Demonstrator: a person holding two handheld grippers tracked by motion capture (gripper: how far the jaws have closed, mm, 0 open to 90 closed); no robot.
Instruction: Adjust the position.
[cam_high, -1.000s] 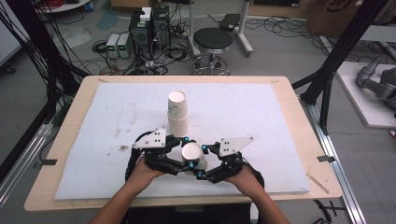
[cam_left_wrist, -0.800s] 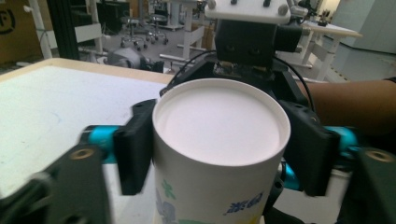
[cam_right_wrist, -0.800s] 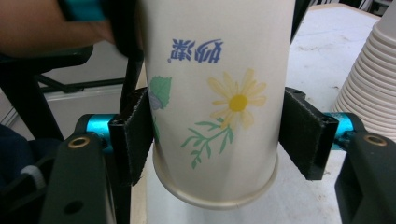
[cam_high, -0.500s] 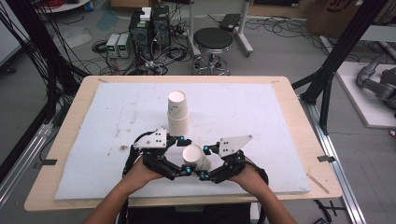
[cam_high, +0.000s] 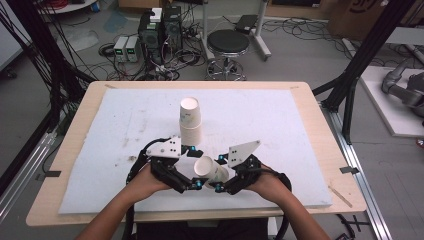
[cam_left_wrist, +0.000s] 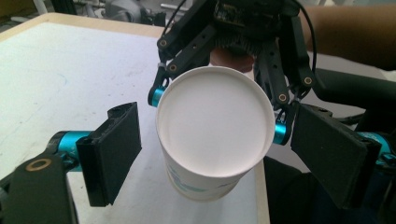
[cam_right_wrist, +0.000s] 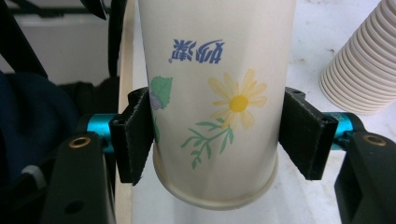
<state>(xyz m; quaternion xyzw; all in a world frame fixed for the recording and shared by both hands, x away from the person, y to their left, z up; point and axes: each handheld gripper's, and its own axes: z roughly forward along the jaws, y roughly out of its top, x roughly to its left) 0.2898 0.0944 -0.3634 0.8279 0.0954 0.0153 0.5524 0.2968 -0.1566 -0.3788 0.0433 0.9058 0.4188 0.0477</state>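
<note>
One paper cup (cam_right_wrist: 215, 93) clamped in right claw (cam_right_wrist: 219, 135), left claw (cam_left_wrist: 224, 154) spread around its base, just opened.

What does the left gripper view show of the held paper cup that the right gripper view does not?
The left gripper view shows the white paper cup's plain round bottom facing the camera, with the left gripper's black jaws standing open on either side, clear of it, having just been opening. The right gripper view shows the cup's side wall, printed with a yellow daisy and blue characters, the right gripper's pads pressing on it, and the stack of ribbed paper cups behind. Both show the same cup held by the right gripper above the white foam mat.
</note>
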